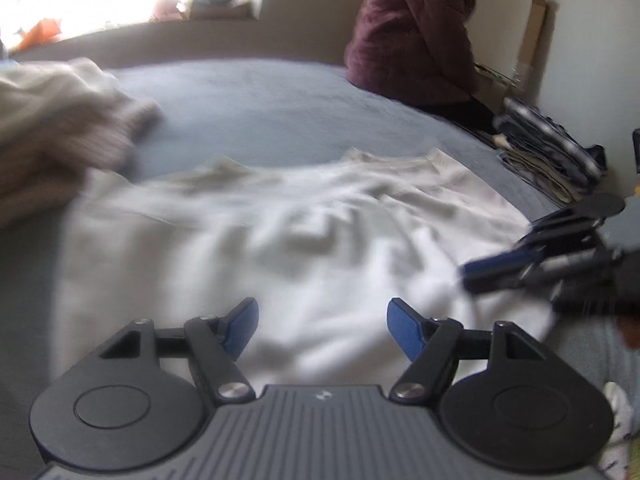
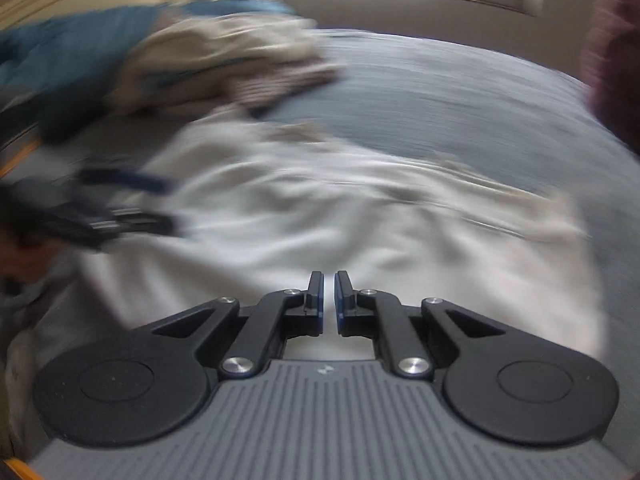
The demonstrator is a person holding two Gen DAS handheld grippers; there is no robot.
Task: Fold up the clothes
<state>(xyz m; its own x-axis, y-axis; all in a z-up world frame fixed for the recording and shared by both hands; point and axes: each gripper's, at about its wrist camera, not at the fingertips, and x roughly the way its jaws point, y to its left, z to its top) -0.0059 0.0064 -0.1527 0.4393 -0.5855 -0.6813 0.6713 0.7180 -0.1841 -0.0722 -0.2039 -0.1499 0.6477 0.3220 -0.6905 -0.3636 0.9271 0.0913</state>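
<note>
The white garment (image 1: pixel 280 248) lay rumpled on the near part of the grey bed (image 1: pixel 248 100). The left gripper (image 1: pixel 322 330) hovered over it, released; the right gripper (image 2: pixel 329 300) was clenched, empty — best flatten the wrinkles first. An unfolded pile (image 1: pixel 52 120) sat far left, folded stack (image 1: pixel 552 152) right.

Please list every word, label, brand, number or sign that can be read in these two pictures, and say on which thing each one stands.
No text can be read in either view.
Left tongs: a small pale mark on the grey body, too small to read.
Right tongs: the same kind of mark, too small to read.
White garment, cardboard and folded stack: no print visible; both views are blurred.
</note>
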